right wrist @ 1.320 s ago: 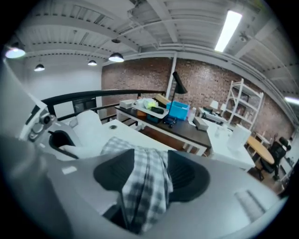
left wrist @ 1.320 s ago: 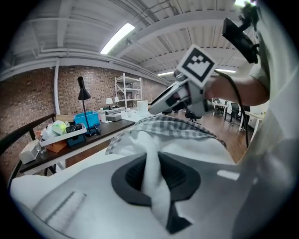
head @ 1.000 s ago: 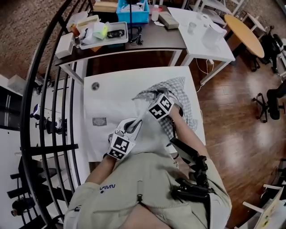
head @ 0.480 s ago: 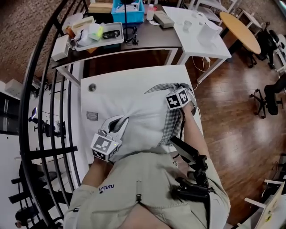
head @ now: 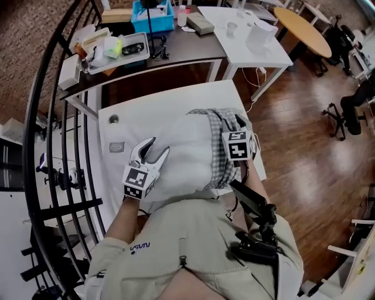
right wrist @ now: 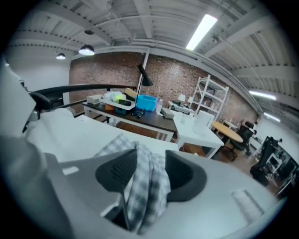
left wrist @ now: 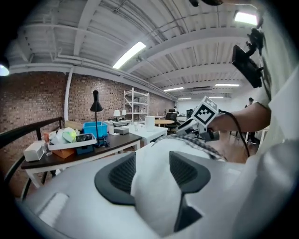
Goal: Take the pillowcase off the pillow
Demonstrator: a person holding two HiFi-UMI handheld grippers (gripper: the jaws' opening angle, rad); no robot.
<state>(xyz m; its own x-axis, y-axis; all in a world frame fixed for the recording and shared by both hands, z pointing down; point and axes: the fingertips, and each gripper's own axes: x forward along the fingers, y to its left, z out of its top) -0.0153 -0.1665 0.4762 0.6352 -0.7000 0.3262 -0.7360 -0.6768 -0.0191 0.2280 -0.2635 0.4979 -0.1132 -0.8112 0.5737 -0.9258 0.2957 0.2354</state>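
Nearest the person, the left gripper (head: 157, 147) sits at the near left corner of the pillow (head: 183, 153). Its jaws have just been opening and stand well apart, with a bulge of white pillow between the pads, unpinched. At the pillow's right end the right gripper (right wrist: 148, 173) has also just been opening. Its jaws are wide, and a loose fold of the checked pillowcase (head: 218, 153) hangs between them. The pillowcase is bunched over the pillow's right end only; the rest is bare. Under the pillow lies a white table (head: 132, 120). Beyond the pillow stands a dark desk (head: 181, 54) carrying a blue bin (head: 153, 16).
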